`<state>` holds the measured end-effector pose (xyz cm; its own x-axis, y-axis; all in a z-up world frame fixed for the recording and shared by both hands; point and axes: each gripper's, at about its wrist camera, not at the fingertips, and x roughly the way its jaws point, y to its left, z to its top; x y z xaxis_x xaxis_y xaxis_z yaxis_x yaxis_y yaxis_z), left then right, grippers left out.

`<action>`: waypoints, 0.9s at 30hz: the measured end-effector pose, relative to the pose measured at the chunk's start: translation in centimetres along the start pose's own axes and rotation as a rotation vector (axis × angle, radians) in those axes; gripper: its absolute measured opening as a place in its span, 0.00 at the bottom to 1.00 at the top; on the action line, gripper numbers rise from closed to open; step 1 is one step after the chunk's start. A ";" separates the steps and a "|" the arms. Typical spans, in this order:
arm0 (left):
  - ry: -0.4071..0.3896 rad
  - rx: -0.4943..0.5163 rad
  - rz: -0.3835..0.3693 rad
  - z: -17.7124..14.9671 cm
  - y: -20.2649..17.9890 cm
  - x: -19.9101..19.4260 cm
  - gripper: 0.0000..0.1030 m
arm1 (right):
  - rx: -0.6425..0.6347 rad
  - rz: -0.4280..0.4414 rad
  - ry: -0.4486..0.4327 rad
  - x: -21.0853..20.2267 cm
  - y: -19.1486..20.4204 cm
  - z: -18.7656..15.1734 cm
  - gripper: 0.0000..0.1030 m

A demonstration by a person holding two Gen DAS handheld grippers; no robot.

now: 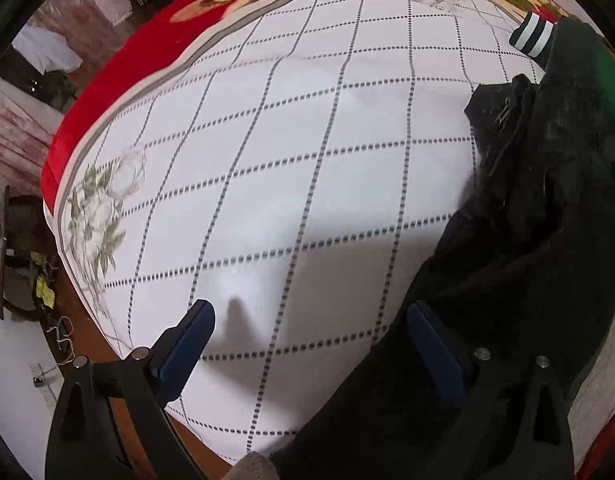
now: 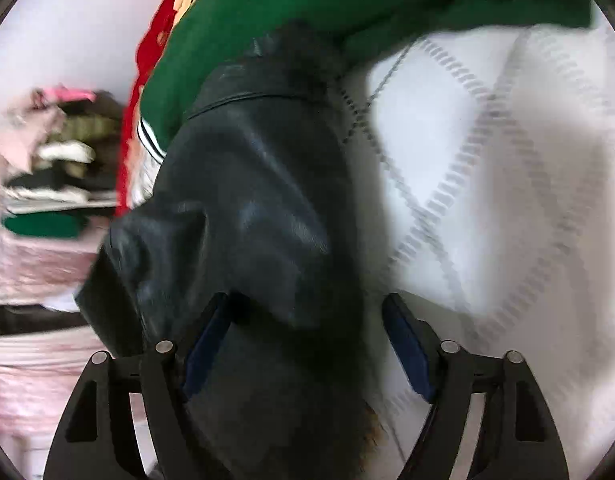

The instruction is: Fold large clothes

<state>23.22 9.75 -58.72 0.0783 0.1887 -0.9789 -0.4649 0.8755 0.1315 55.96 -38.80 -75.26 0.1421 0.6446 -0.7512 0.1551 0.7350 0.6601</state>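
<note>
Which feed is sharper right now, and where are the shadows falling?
Left wrist view: sharp; a shadow darkens the checked white sheet near the black jacket. Right wrist view: motion-blurred, grid lines smeared, grey shadow at right.

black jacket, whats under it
The black jacket lies on the white checked sheet, and its far end overlaps a green garment. Whether anything else sits beneath it is hidden by the jacket itself.
</note>
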 end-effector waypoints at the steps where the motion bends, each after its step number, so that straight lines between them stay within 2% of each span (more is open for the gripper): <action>1: -0.002 0.010 0.018 0.2 -0.2 0.0 0.95 | -0.025 -0.007 -0.008 0.1 0.5 0.2 0.55; 2: -0.007 0.022 0.037 0.4 -0.5 -0.1 0.95 | -0.039 -0.023 0.001 0.3 1.0 0.2 0.37; 3: -0.021 0.042 0.063 0.5 -0.8 -0.4 0.95 | -0.037 -0.020 -0.002 0.1 1.1 0.1 0.32; 4: -0.032 0.060 0.085 0.8 -1.0 -0.9 0.95 | -0.028 -0.015 -0.010 -0.4 1.0 -0.1 0.20; 5: -0.052 0.083 0.115 0.8 -1.3 -1.5 0.95 | 0.006 -0.006 -0.024 -1.4 0.8 -0.6 0.16; 8: -0.110 0.134 0.167 0.9 -2.2 -3.4 0.95 | 0.138 -0.022 -0.101 -6.5 -1.0 -2.8 0.15; 12: -0.136 0.171 0.148 1.0 -4.8 -6.2 0.95 | 0.332 -0.157 -0.204 -16.3 -5.8 -8.7 0.15; 15: -0.126 0.200 0.084 -0.6 -6.9 -7.8 0.95 | 0.417 -0.281 -0.170 -20.3 -9.4 -13.0 0.21; 17: -0.099 0.217 0.044 -1.1 -9.0 -8.1 0.96 | 0.462 -0.319 -0.074 -21.1 -11.8 -14.3 0.32; 19: -0.077 0.235 0.013 -1.9 -11.1 -8.6 0.95 | 0.456 -0.363 0.020 -22.3 -13.4 -14.9 0.39; 23: -0.071 0.268 -0.033 -2.5 -14.9 -9.5 0.95 | 0.338 -0.502 0.047 -25.2 -10.4 -14.2 0.42; 25: -0.072 0.273 -0.043 -2.3 -16.3 -9.4 0.95 | 0.240 -0.495 0.013 -27.0 -8.0 -13.1 0.42; 27: -0.081 0.269 -0.023 -1.8 -18.2 -8.4 0.95 | 0.137 -0.414 0.010 -26.4 -5.3 -11.7 0.42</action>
<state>29.43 -8.54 -53.12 0.1616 0.1927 -0.9679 -0.2123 0.9646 0.1566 39.98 -57.25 -58.93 0.0313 0.3039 -0.9522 0.3250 0.8978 0.2972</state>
